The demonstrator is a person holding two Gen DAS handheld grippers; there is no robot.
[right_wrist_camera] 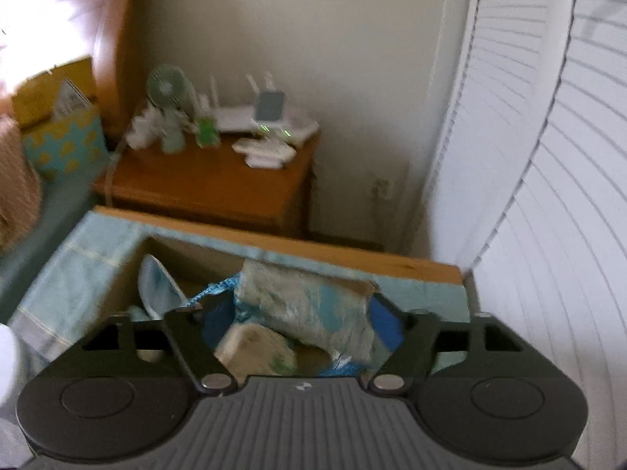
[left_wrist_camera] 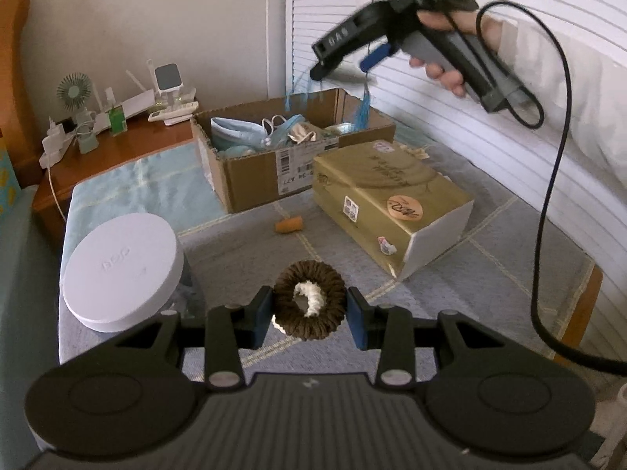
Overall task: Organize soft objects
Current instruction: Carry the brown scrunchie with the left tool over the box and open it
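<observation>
Open cloth in front of me, with clutter on three sides.

My left gripper (left_wrist_camera: 309,309) has bare table (left_wrist_camera: 250,258) cloth ahead, apart from a small orange piece (left_wrist_camera: 289,224). A white round lid (left_wrist_camera: 121,270) blocks the left, a gold tissue pack (left_wrist_camera: 392,203) the right, and the cardboard box (left_wrist_camera: 250,184) stands behind, its open top already heaped with soft things.
</observation>
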